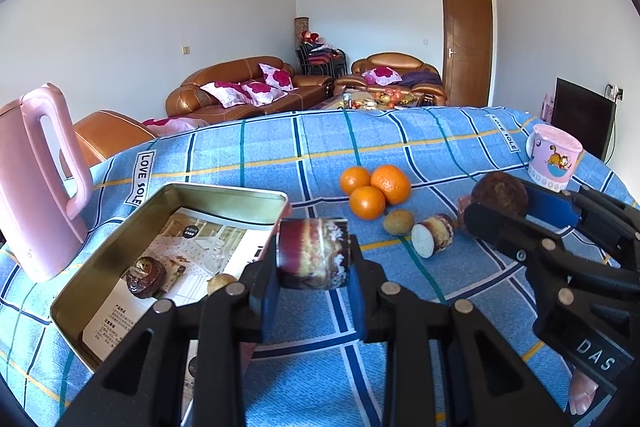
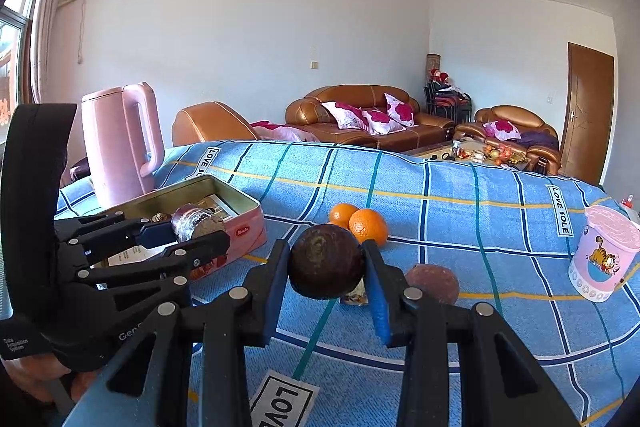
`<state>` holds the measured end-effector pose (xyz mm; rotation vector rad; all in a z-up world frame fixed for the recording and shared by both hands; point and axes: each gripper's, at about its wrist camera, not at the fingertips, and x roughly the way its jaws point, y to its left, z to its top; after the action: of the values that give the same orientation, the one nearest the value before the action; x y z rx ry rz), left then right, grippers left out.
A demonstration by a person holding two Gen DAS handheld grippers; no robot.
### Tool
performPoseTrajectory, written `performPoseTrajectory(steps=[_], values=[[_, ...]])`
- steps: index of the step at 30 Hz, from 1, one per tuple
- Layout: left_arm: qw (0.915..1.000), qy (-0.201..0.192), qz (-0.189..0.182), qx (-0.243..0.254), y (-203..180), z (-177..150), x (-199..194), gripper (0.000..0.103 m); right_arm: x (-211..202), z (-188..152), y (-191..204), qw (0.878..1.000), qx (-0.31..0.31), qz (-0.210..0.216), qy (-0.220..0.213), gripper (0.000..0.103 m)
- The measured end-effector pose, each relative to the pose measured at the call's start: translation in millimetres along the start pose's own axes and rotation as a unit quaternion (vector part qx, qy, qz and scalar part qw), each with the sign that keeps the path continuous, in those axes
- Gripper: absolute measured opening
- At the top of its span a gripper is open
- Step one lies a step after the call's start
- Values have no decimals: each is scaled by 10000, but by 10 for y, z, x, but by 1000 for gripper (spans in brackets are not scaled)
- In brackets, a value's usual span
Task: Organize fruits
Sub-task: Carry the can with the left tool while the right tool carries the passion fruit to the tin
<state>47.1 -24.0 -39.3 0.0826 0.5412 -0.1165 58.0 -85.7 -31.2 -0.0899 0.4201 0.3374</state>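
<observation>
White walls, leather sofas

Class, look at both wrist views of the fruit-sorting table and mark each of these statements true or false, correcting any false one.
1. The left gripper holds a purple cut piece. True.
2. The right gripper is empty. False: it grips a dark round fruit.
3. Three oranges lie together on the blue checked cloth. True.
4. The metal tin holds the oranges. False: it holds a leaflet and a few small pieces.
5. The pink kettle lies on its side. False: it stands upright.
</observation>
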Motion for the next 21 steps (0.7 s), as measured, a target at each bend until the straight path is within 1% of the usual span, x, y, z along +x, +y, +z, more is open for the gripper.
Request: performPoseTrajectory(steps=[21], values=[[9997,-243,-33,57,-9,2,-84,31,-137,-8,41,9994,-110,-90,-316,39]])
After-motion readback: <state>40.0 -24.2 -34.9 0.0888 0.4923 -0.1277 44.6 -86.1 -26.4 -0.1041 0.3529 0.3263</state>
